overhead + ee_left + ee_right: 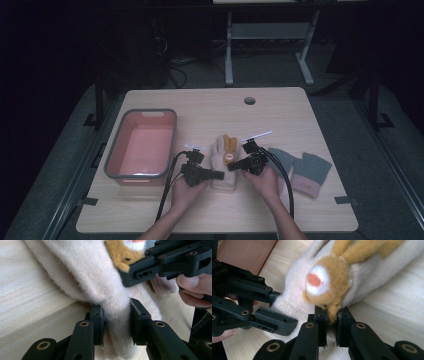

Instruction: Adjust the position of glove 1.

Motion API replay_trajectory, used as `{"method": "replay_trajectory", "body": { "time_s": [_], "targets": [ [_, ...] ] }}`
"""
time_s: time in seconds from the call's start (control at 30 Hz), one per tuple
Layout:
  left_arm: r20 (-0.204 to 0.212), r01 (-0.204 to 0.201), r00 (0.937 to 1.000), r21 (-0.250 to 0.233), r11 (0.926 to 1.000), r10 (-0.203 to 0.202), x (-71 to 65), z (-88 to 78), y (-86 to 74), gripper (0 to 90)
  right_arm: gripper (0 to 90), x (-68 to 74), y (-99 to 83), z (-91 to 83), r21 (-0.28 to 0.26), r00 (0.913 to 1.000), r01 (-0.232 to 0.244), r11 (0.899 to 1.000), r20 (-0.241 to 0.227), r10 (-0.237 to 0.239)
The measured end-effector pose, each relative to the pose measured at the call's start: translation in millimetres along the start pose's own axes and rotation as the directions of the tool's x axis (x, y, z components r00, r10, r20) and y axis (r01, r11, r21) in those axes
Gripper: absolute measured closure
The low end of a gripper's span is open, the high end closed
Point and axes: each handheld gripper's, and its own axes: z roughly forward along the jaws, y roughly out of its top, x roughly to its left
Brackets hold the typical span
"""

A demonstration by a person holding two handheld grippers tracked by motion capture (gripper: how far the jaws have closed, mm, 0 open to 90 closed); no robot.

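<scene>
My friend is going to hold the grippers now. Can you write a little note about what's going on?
Left gripper: shut on the cream mitten, pinching a fold near its cuff edge.
Right gripper: shut on the same mitten, at the orange animal patch.
The mitten lies on the table between both hands, not lifted.
Pink tub sits to the left with nothing visible inside.
Grey gloves lie to the right, untouched.
Done: both grips taken. Left: probably moving the mitten, perhaps into the tub, then the gloves.
</scene>
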Motion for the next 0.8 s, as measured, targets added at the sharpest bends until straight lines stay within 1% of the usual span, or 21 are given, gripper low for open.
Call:
{"method": "replay_trajectory", "body": {
  "time_s": [0.2, 0.23, 0.27, 0.33, 0.37, 0.4, 0.43, 0.47, 0.53, 0.6, 0.63, 0.7, 0.77, 0.8],
  "targets": [
    [-0.004, -0.007, 1.0000, 0.004, 1.0000, 0.007, 0.2, -0.2, -0.1, 68.7, 82.6, 0.3, 0.3, -2.3, -0.003, 1.0000, 0.009, 1.000, 0.000, -0.009],
    [-0.003, -0.008, 1.0000, 0.004, 1.0000, 0.008, 0.4, -0.2, -0.1, 68.8, 79.9, 0.1, 0.3, -3.0, -0.004, 1.0000, -0.002, 1.000, -0.001, 0.002],
    [-0.002, -0.009, 1.0000, 0.006, 0.9999, 0.009, 0.7, -0.3, 0.0, 68.7, 75.0, -0.8, 0.4, -3.2, -0.008, 1.0000, -0.007, 1.000, 0.003, 0.007],
    [-0.008, -0.015, 0.9998, 0.011, 0.9998, 0.015, 0.5, -0.5, 0.1, 68.8, 65.1, -1.8, 0.7, -2.8, -0.001, 0.9992, -0.019, 1.000, 0.035, 0.019],
    [-0.009, -0.015, 0.9998, 0.011, 0.9998, 0.015, 0.4, -0.5, 0.1, 68.7, 60.7, -3.3, 1.1, -2.1, 0.004, 0.9984, -0.036, 0.999, 0.044, 0.036],
    [-0.009, -0.008, 0.9999, 0.012, 0.9999, 0.008, 0.0, -0.4, -0.1, 68.8, 58.6, -4.9, 1.5, -1.7, 0.007, 0.9980, -0.048, 0.999, 0.041, 0.047],
    [-0.009, -0.004, 0.9999, 0.010, 0.9999, 0.004, -0.3, -0.2, 0.1, 68.7, 56.9, -7.2, 1.8, -0.9, 0.015, 0.9970, -0.070, 0.997, 0.036, 0.069],
    [-0.008, -0.004, 1.0000, 0.011, 0.9999, 0.004, 0.1, -0.2, 0.3, 68.8, 57.3, -10.2, 2.1, -0.7, 0.015, 0.9956, -0.092, 0.996, 0.021, 0.092],
    [-0.008, -0.004, 1.0000, 0.010, 0.9999, 0.004, 0.7, 0.2, 0.5, 68.8, 58.8, -11.4, 2.7, -0.6, 0.014, 0.9948, -0.101, 0.995, 0.019, 0.101],
    [-0.012, -0.009, 0.9999, 0.012, 0.9999, 0.009, 0.1, 1.1, 1.4, 68.8, 62.3, -10.0, 3.3, 0.6, 0.013, 0.9949, -0.095, 0.995, 0.034, 0.095],
    [-0.017, -0.011, 0.9998, 0.021, 0.9997, 0.011, -0.3, 1.1, 2.4, 68.8, 64.1, -8.7, 3.4, 1.9, 0.014, 0.9949, -0.095, 0.995, 0.036, 0.094],
    [-0.015, -0.006, 0.9999, 0.022, 0.9997, 0.006, -0.2, 1.7, 3.3, 68.8, 69.9, -6.1, 3.4, 4.7, 0.018, 0.9957, -0.087, 0.996, 0.036, 0.086],
    [-0.004, 0.007, 1.0000, 0.023, 0.9997, -0.007, 1.2, 1.7, 3.7, 68.9, 75.2, -6.6, 3.4, 6.1, 0.025, 0.9965, -0.082, 0.996, 0.019, 0.082],
    [-0.004, 0.006, 1.0000, 0.023, 0.9997, -0.006, 1.4, 1.6, 3.8, 69.1, 78.3, -7.9, 3.1, 5.8, 0.020, 0.9964, -0.085, 0.996, -0.001, 0.085]
  ]
}}
